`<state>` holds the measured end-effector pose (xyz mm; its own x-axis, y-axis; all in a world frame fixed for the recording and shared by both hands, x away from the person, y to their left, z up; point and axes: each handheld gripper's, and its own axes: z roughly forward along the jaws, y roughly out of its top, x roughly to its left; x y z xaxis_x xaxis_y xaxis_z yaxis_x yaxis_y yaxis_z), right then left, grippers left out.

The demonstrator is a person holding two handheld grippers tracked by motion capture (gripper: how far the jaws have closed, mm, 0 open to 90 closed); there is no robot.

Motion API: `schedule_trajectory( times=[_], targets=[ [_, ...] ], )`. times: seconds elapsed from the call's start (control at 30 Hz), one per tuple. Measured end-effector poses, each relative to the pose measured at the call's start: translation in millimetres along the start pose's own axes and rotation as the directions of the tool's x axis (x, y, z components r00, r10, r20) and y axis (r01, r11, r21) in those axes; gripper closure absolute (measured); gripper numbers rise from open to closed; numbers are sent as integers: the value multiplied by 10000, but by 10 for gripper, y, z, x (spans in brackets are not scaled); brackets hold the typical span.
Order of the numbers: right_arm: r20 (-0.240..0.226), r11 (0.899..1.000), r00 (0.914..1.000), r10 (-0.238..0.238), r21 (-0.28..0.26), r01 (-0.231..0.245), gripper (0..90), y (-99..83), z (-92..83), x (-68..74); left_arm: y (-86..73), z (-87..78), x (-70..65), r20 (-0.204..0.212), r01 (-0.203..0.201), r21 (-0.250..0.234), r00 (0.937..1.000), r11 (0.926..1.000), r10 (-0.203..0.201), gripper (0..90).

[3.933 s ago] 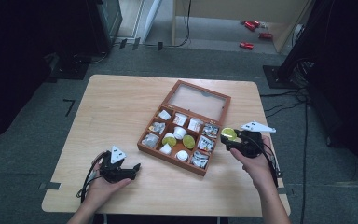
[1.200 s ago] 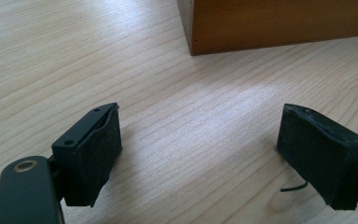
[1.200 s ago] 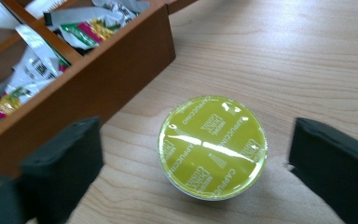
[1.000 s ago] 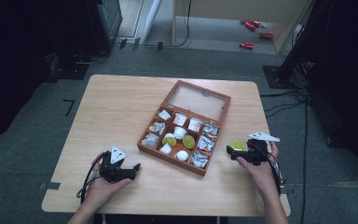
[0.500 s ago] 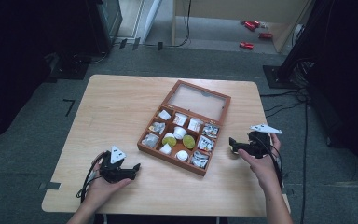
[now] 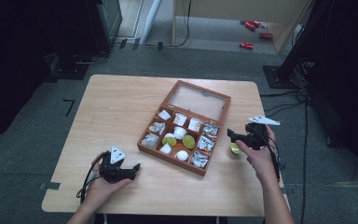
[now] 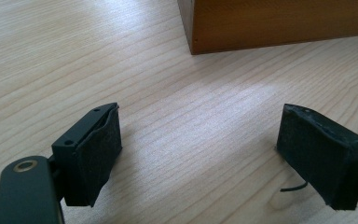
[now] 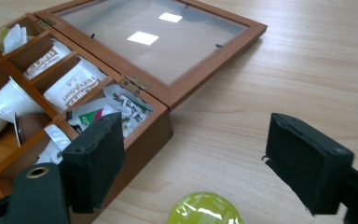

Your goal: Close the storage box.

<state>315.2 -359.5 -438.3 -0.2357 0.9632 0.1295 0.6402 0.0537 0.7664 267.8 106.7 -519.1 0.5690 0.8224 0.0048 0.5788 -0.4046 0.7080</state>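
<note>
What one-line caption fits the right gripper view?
Right gripper, jaws open, above a yellow-green foil-lidded capsule on the light wooden table beside the open wooden compartment box.

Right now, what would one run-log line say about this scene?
right gripper: open, jaws just closing partly, above green-lidded cup on table | left gripper: open, empty | wooden box: lid open

Open box (image 6: 185, 125) at the table's (image 6: 116, 107) centre; capsule (image 6: 235, 149) just right of it; packets (image 6: 204, 144) in its compartments.
</note>
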Motion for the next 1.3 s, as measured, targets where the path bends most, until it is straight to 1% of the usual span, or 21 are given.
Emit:
schedule_trajectory(
  times=[0.13, 0.2, 0.3, 0.43, 0.63, 0.73, 0.8, 0.87, 0.93, 1.03, 1.07, 1.1, 1.23, 1.3],
  targets=[
    [-61, 10000, 10000, 70, -18, -70, 247, 68, 61, 23, 0, 0, 0, -3, -2, 0, 10000, 10000, 2, 146],
    [-161, 10000, 9998, 78, -3, -78, 295, 94, 96, 40, 0, 0, 0, -4, -4, 1, 10000, 10000, 4, 146],
    [-301, 9999, 9995, -93, 112, 97, 359, 124, 166, 79, 0, 0, -1, -5, -3, 1, 10000, 10000, 3, 146],
    [-364, 9997, 9993, -76, 212, 83, 419, 174, 259, 107, 0, 0, 0, 0, 0, 0, 10000, 10000, 0, 146],
    [-233, 9987, 9990, 374, 368, -365, 490, 256, 453, 129, 1, -1, 2, 0, -18, 11, 10000, 10000, 18, 146],
    [-287, 9972, 9982, 528, 537, -512, 552, 257, 538, 159, 2, 1, 1, -16, 0, 3, 10000, 10000, 0, 146],
    [-261, 9955, 9974, 666, 695, -646, 577, 251, 588, 176, 2, 2, 0, -32, 13, 1, 10000, 10000, -13, 146],
    [-180, 9942, 9971, 737, 800, -720, 586, 248, 624, 181, 2, 2, 0, -34, 18, 2, 10000, 10000, -18, 146],
    [-127, 9926, 9957, 922, 807, -909, 595, 255, 649, 169, 2, 2, 0, -39, 25, 0, 10000, 10000, -25, 146],
    [143, 9914, 9939, 1090, 713, -1098, 621, 259, 683, 123, 3, 3, 0, -50, 37, -7, 10000, 10000, -37, 147],
    [169, 9922, 9942, 1063, 633, -1071, 628, 261, 692, 104, 3, 2, 1, -52, 25, 6, 10000, 10000, -25, 147],
    [177, 9907, 9923, 1224, 583, -1232, 633, 264, 703, 86, 4, 3, 2, -56, 28, 7, 10000, 10000, -28, 147],
    [108, 9897, 9913, 1314, 558, -1318, 624, 267, 737, 59, 4, 2, 2, -66, 40, 4, 10000, 10000, -40, 149],
    [260, 9837, 9865, 1615, 754, -1630, 623, 264, 750, 54, 3, 2, 2, -79, 47, 6, 10000, 10000, -47, 149]
  ],
)
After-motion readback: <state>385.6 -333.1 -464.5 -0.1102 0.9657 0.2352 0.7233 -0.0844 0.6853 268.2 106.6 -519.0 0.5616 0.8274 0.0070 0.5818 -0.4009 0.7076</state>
